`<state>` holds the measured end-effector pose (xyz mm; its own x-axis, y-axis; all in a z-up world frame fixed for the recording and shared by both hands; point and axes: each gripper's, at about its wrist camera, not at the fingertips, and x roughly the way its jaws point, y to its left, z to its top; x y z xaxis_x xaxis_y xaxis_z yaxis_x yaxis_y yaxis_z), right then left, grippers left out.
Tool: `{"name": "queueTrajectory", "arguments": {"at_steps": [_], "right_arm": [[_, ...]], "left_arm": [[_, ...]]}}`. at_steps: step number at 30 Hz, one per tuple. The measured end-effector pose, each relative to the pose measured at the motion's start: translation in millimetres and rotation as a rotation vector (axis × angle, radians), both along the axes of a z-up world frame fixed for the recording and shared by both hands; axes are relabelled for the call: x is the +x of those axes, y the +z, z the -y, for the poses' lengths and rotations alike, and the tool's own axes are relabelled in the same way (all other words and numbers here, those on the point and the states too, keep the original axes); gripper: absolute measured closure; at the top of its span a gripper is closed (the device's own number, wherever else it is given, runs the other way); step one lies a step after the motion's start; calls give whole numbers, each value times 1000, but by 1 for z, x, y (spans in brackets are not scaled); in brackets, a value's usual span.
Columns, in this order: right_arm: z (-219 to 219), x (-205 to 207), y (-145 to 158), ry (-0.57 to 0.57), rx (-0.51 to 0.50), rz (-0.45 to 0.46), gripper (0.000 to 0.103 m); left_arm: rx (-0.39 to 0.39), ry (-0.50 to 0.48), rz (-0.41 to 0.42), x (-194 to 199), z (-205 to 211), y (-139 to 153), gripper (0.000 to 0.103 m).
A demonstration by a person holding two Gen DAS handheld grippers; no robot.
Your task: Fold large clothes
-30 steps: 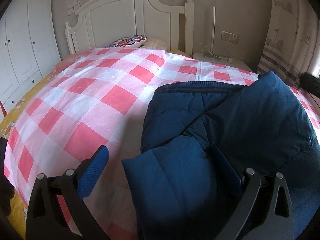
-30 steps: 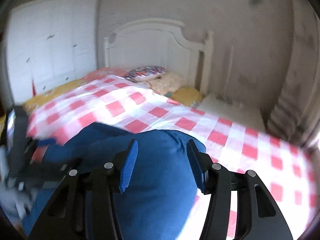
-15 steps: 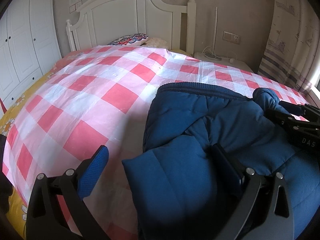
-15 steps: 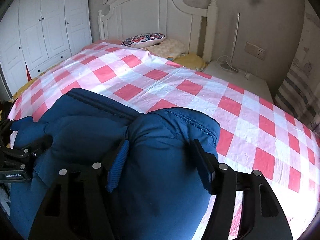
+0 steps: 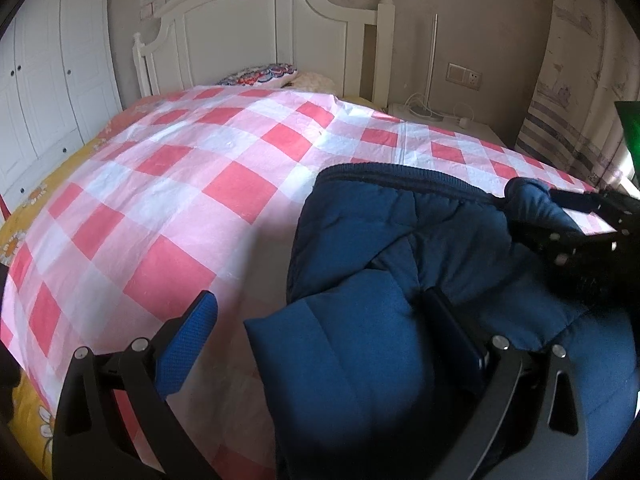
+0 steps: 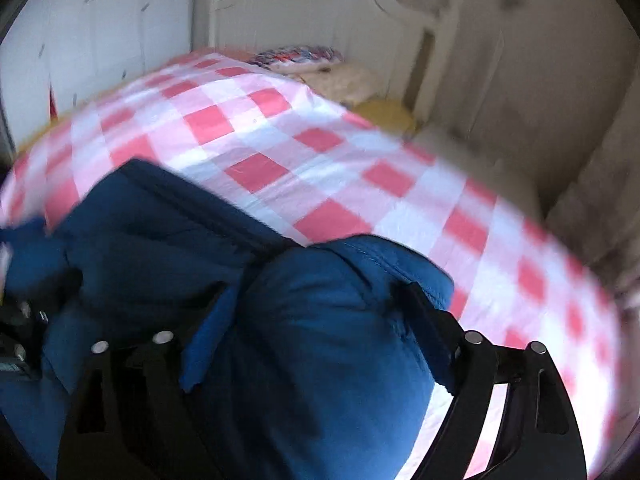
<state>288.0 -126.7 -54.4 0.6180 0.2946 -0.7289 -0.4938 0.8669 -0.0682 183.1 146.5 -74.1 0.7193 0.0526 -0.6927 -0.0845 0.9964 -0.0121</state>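
The left gripper [image 5: 320, 336] stands wide open low over the near edge of the bed [image 5: 224, 184]. A thick fold of the blue jacket [image 5: 440, 248] bulges up between its fingers; the right finger is pressed into the padding, the left one hangs clear over the checked cover. It grips nothing firmly as far as can be seen.

The right gripper [image 6: 320, 316] straddles another fat roll of the jacket [image 6: 312, 344], both fingers against the cloth; it seems closed on it, though the view is blurred.

The jacket lies bunched at the foot of the bed, its long axis running across, from one gripper to the other. It lies right of the left gripper and partly under it. The right one is probably better placed to carry its fold over.
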Motion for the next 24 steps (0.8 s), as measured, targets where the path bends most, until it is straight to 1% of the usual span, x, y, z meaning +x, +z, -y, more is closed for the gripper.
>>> {"name": "queueTrajectory", "arguments": {"at_steps": [1, 2, 4, 7, 9, 11, 13, 15, 16, 17, 19, 20, 21, 23, 24], "right_arm": [[4, 1, -1, -4, 23, -12, 20], [5, -1, -1, -6, 22, -6, 16], [5, -8, 0, -19, 8, 4, 14], [12, -21, 3, -46, 48, -28, 12], [22, -34, 4, -44, 109, -61, 12], [32, -46, 4, -42, 162, -86, 9], [45, -65, 4, -59, 223, -91, 7], [57, -79, 1, -67, 303, -135, 6], [67, -89, -3, -68, 374, -185, 6], [74, -97, -6, -67, 420, -211, 6], [84, -113, -11, -36, 487, -254, 6], [86, -121, -14, -19, 507, -273, 6], [87, -128, -16, -4, 518, -287, 6], [90, -142, -21, 11, 547, -298, 4], [92, -147, -24, 20, 567, -312, 4]], "left_arm": [[-3, -2, -3, 0, 0, 0, 2], [-1, -4, -2, 0, 0, 0, 2], [-3, -4, 2, -1, -1, 0, 2], [-24, -8, -5, -1, -3, -1, 2], [-44, -13, -11, -1, -6, -2, 2], [-57, -18, -19, 0, -8, -3, 2], [-77, -40, -50, -1, -11, -4, 2], [-104, -53, -56, -10, -17, -3, 2], [-129, -65, -62, -16, -21, -4, 2], [-164, -80, -68, -22, -26, -5, 2], [-256, -116, -80, -37, -39, -8, 2], [-306, -140, -85, -45, -46, -10, 2], [-340, -154, -90, -50, -50, -11, 2], [-450, -198, -117, -62, -63, -18, 2], [-487, -214, -127, -65, -67, -21, 2]]}}
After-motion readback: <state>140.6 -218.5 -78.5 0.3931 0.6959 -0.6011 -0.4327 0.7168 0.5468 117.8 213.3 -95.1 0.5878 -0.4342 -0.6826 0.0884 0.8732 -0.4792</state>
